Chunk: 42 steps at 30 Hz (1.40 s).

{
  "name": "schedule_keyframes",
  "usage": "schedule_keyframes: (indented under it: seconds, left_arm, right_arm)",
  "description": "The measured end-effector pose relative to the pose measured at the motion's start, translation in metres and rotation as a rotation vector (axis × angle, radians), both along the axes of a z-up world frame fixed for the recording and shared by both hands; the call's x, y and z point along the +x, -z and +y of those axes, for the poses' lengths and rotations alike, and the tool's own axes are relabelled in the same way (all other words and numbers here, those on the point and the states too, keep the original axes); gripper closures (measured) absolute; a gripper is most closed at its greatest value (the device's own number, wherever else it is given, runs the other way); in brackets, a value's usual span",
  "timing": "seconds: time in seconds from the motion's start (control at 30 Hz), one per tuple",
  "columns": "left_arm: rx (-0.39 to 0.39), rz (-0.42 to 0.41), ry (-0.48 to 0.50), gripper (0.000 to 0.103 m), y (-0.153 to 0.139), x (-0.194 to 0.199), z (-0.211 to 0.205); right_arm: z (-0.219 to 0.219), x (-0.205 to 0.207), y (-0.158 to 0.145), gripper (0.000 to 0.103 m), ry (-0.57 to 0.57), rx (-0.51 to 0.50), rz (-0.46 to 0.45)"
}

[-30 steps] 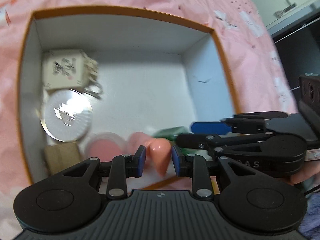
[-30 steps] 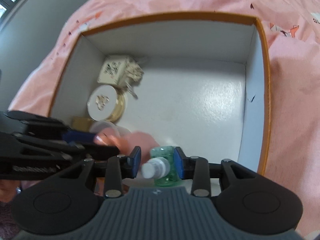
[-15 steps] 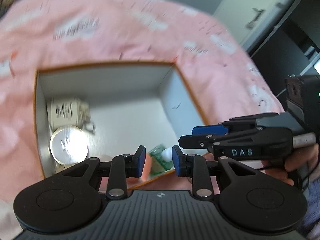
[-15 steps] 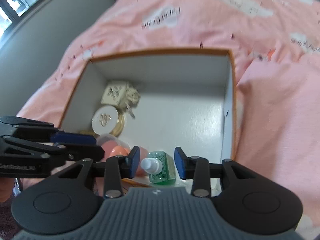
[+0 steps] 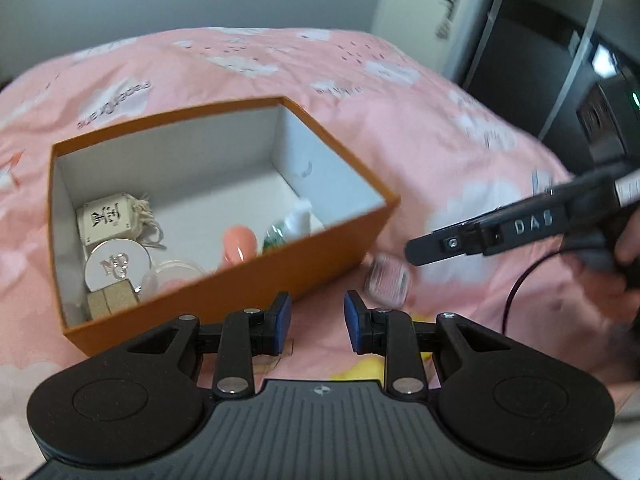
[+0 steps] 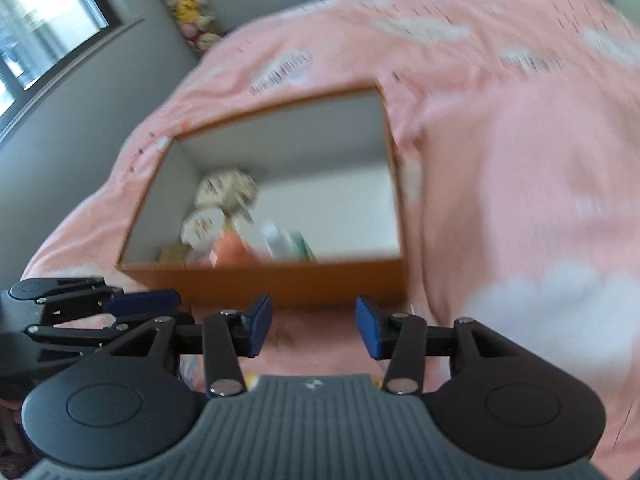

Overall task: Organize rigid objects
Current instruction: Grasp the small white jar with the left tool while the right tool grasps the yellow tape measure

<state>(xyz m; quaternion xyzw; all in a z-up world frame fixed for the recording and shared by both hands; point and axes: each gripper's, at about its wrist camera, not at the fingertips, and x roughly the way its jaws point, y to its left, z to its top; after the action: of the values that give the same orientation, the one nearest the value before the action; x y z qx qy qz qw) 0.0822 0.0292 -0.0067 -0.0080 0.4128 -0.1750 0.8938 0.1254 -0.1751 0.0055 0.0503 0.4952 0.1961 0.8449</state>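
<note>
The orange box [image 5: 248, 276] is sitting on the pink bedspread [image 5: 400, 120] and is serving as the collecting place, so the small rigid things are lying packed along its left and near sides. A cream cube with a black character [image 5: 105, 219] is resting against the left wall. Nearer than it lie a round silver compact [image 5: 118, 264], a clear-lidded jar [image 5: 172, 276] and a tan block [image 5: 110, 302] in the near-left corner. A peach egg-shaped piece [image 5: 239, 242] and a green bottle with a white cap [image 5: 290, 226] are lying against the near wall. The far half of the box floor is showing bare white, leaving room for more.

The left gripper [image 5: 316, 322] is hanging just outside the box's near wall, its jaws apart and holding nothing. The right gripper [image 6: 314, 326] is likewise hovering short of the near wall with jaws spread and nothing between them; in the left view its arm is reaching over the bedspread to the right of the box.

Just right of the box's near-right corner, a small pinkish rounded case [image 5: 387, 282] is lying on the bedspread, blurred and hard to name. It is probably the next thing to collect. The tall near wall is the edge to clear, so any carry should probably be rising over the rim first.
</note>
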Motion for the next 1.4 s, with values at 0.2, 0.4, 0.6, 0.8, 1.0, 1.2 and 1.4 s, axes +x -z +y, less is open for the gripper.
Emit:
schedule_keyframes:
  seconds: [0.2, 0.4, 0.6, 0.8, 1.0, 1.2, 1.4]
  left_arm:
    - [0.100, 0.051, 0.137, 0.058, 0.030, -0.016, -0.027]
    - [0.146, 0.078, 0.216, 0.057, 0.045, -0.021, -0.050]
    - [-0.026, 0.126, 0.237, 0.053, 0.056, -0.011, -0.063]
    - [0.043, 0.157, 0.274, 0.053, 0.073, -0.003, -0.083]
    - [0.051, 0.178, 0.261, 0.053, 0.082, 0.005, -0.092]
    - [0.060, 0.259, 0.220, 0.053, 0.099, 0.013, -0.096]
    - [0.045, 0.261, 0.206, 0.057, 0.100, 0.012, -0.094]
  right_arm:
    - [-0.025, -0.016, 0.040, 0.056, 0.112, 0.013, 0.144]
    - [-0.025, -0.026, 0.063, 0.059, 0.137, 0.040, 0.248]
    - [-0.034, -0.026, 0.073, 0.064, 0.211, -0.063, 0.231]
    - [-0.047, -0.026, 0.084, 0.066, 0.243, -0.038, 0.234]
    - [-0.053, -0.017, 0.100, 0.066, 0.247, -0.008, 0.253]
    - [-0.062, -0.009, 0.115, 0.065, 0.264, 0.051, 0.302]
    - [-0.069, 0.000, 0.129, 0.057, 0.275, 0.117, 0.343]
